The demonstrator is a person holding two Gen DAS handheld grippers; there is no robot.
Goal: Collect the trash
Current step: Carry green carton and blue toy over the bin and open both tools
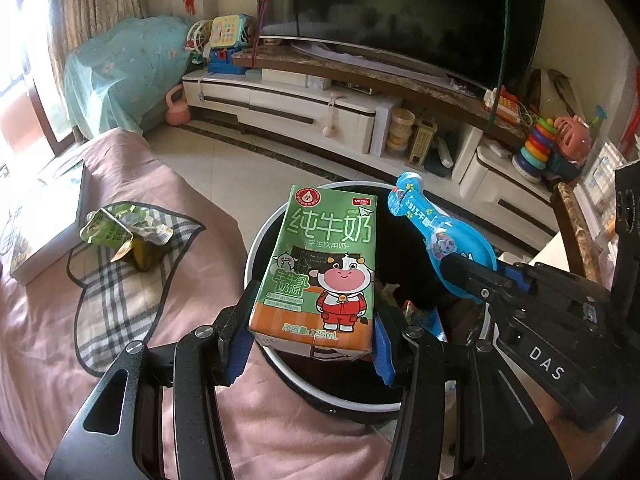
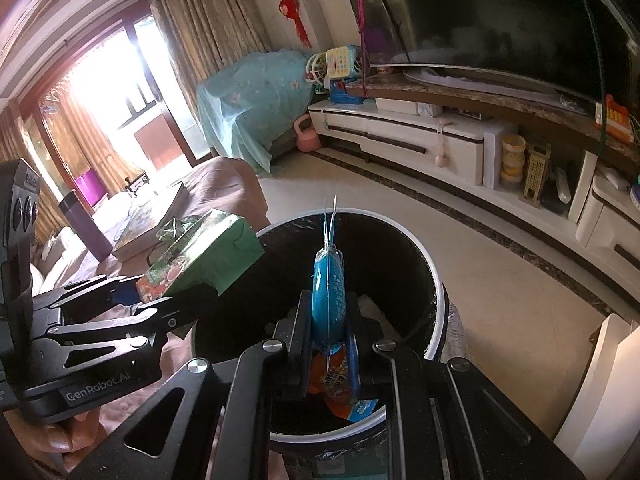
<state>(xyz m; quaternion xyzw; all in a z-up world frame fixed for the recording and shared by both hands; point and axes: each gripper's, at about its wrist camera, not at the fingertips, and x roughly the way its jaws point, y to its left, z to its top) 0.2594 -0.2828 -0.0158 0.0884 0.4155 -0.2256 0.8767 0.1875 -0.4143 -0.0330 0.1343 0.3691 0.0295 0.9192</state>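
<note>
Milk carton (image 1: 320, 268) clamped in left tool (image 1: 312, 340), blue wrapper (image 2: 330, 292) pinched in right tool (image 2: 330, 344), bin (image 2: 434, 280) contents half hidden.

Green milk carton (image 1: 320, 268) and blue wrapper (image 1: 436, 232) held above black-lined bin (image 1: 256, 240)

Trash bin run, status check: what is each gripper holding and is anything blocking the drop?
Left gripper shut on milk carton, right gripper shut on blue wrapper. Both over the open trash bin. Nothing blocks the drop.
</note>
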